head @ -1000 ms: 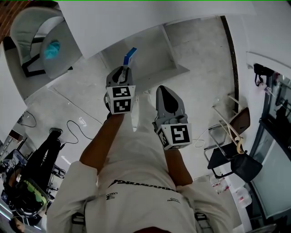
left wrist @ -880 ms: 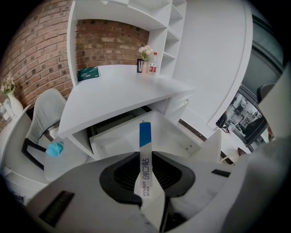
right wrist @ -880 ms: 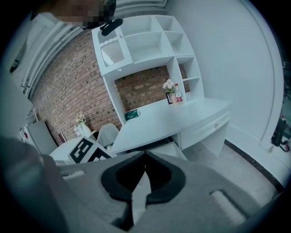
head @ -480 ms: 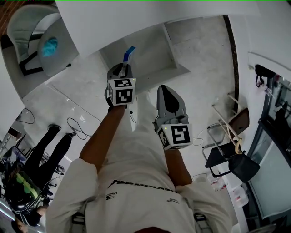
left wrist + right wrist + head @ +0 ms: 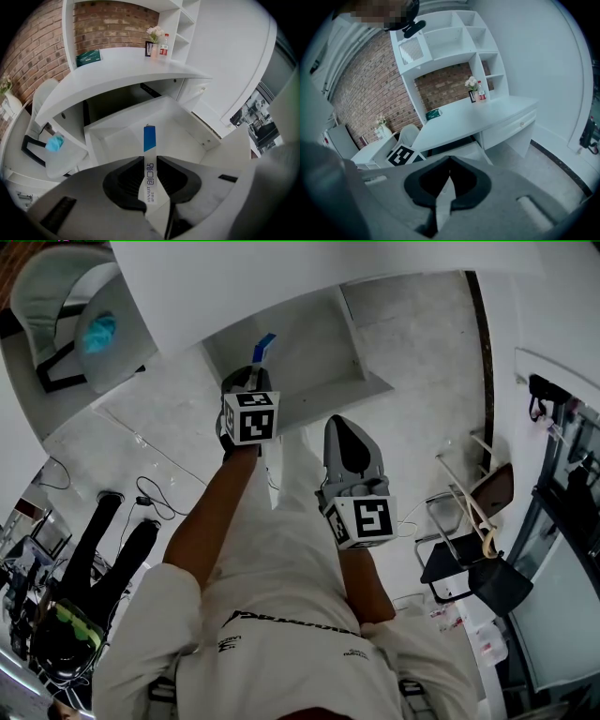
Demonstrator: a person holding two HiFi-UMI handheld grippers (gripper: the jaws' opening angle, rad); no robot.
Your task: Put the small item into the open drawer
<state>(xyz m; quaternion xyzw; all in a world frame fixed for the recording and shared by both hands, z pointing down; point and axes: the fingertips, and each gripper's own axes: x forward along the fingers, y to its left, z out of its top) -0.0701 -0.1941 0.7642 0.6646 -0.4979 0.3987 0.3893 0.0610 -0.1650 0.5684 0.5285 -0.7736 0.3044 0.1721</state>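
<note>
I find the left claw (image 5: 150,159) clenched on the small packet (image 5: 149,138), a thin white strip with dark print and a blue end. The two pads press on its flat sides at the white, printed part. The blue end sticks out forward, past the tips. The packet stands on edge in the grip, in line with the jaws. In the head view the left claw (image 5: 247,381) is stretched out ahead of the person, and the packet (image 5: 263,348) shows against the inside of the open drawer (image 5: 319,338), toward its left part. The left gripper view agrees: the blue end lies over the bare white floor of the drawer (image 5: 117,138), which is pulled out from under the desk (image 5: 117,75). I see no contact between the packet and the drawer's floor or walls. The right claw (image 5: 449,161) is clenched with its tips met and nothing between them. In the head view the right claw (image 5: 345,427) sits nearer the person's body than the left one, just short of the drawer's front edge, and touches nothing that I can see.
</note>
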